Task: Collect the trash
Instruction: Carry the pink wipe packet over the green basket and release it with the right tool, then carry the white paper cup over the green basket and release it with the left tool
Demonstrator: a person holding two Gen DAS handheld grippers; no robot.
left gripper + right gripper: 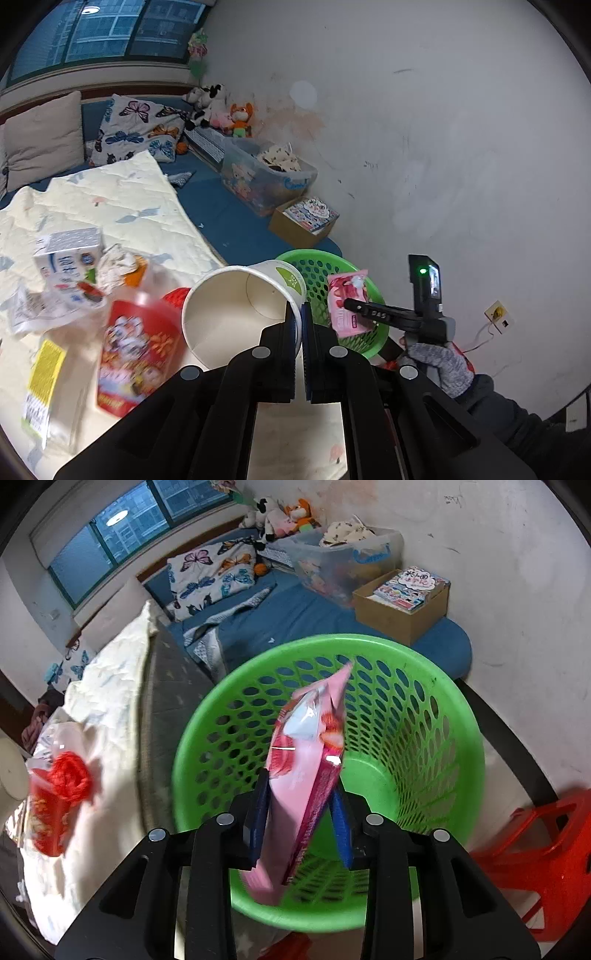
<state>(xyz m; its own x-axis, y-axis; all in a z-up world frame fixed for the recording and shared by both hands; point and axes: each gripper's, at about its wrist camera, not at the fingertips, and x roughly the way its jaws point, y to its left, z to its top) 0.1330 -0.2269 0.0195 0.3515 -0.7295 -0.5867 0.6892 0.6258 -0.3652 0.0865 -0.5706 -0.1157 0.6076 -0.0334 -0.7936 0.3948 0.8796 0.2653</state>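
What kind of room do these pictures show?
Most likely a bedroom, perhaps a child's: a bed with a butterfly pillow, stuffed toys by the window, and a clear storage bin against the wall.

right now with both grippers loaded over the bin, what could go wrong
The paper cup is pinched only by its rim in the left gripper, so it may slip or crush. The pink wrapper hangs loosely in the right gripper above the green basket; released off-centre, it could catch the rim.
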